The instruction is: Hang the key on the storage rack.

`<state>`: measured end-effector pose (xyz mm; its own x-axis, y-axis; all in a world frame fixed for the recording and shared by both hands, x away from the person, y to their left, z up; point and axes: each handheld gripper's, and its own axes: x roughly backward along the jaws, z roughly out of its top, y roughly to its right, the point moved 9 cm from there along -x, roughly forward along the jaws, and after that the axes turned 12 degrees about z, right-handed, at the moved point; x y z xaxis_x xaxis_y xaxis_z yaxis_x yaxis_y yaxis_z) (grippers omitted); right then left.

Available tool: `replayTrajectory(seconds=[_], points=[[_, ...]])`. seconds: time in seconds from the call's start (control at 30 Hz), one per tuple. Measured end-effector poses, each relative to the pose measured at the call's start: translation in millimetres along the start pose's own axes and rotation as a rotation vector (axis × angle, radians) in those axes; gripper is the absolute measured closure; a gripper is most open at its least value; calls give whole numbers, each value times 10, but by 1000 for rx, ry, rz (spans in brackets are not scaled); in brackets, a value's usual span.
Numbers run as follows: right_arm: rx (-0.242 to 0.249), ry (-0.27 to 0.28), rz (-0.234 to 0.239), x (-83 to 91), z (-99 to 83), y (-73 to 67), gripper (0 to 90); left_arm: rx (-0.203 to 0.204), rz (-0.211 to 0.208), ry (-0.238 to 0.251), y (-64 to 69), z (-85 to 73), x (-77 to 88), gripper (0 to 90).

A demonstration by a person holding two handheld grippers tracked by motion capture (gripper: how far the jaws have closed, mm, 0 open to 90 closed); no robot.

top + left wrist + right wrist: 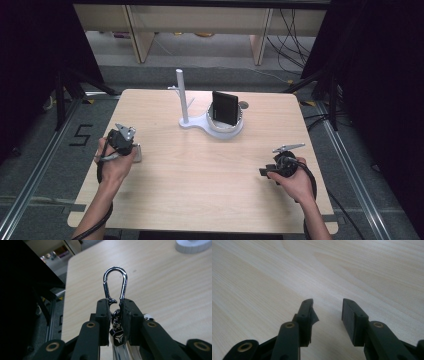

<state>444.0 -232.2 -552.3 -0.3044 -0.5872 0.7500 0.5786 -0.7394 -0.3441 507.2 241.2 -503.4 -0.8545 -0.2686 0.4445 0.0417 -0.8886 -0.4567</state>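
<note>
Left gripper (115, 305) pinches a chrome carabiner clip (115, 285) at its swivel end, pads pressed on the neck; the loop sticks out past the jaw tips toward 12 o'clock in the left gripper view. In the high view the left gripper (121, 141) sits at about 9 o'clock on the table (200, 200), near the left edge, with a bit of chrome (137, 152) hanging just beside the hand. Right gripper (327, 307) has jaws spread with nothing between them, only bare wood under it; in the high view the right gripper (285, 165) sits at about 4 o'clock.

The white stand (210, 122), with its upright post (182, 95) and side peg, is at 12 o'clock, well apart from both hands. A black wallet-like item (224, 107) stands in the stand's ring base, and a small round thing (243, 105) lies just beside it.

Risks, as a judgement:
- The grip is narrow and on a swivel joint, so the clip could rotate or slip out on the way.
- If the clip is meant for the peg, its gate faces sideways; a bad angle would knock the light stand or tip the black item.
- The dangling chrome part below the jaws may snag the table edge.

Writing: a floor marking reads "5" (81, 135) at 9 o'clock. There is an emblem (117, 338) on the clip's black tag, probably a logo, too small to read.
</note>
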Motion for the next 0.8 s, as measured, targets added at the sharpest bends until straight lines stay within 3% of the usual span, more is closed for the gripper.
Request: replayTrajectory(seconds=[0.03, 0.2, 0.4, 0.43, 0.5, 0.53, 0.57, 0.8], points=[[15, 0, -2, 0, -1, 13, 617, 4, 12, 13, -18, 23, 7, 759], [0, 3, -2, 11, -1, 0, 616, 33, 41, 81, -32, 131, 24, 760], [0, 4, -3, 19, -2, 8, 616, 32, 63, 130, -40, 203, 23, 759], [-13, 5, 1, 17, -5, -4, 616, 48, 61, 143, -31, 219, 22, 760], [-35, 6, 0, 15, -11, -19, 616, 41, 70, 162, -42, 241, 28, 760], [-36, 7, 1, 15, -11, -19, 616, 40, 67, 172, -43, 254, 34, 760], [-1, 10, -7, 17, 0, 15, 616, 44, 62, 193, -40, 275, 39, 760], [-7, 15, -9, 29, 7, 6, 616, 45, 40, 255, -40, 375, 68, 759]])
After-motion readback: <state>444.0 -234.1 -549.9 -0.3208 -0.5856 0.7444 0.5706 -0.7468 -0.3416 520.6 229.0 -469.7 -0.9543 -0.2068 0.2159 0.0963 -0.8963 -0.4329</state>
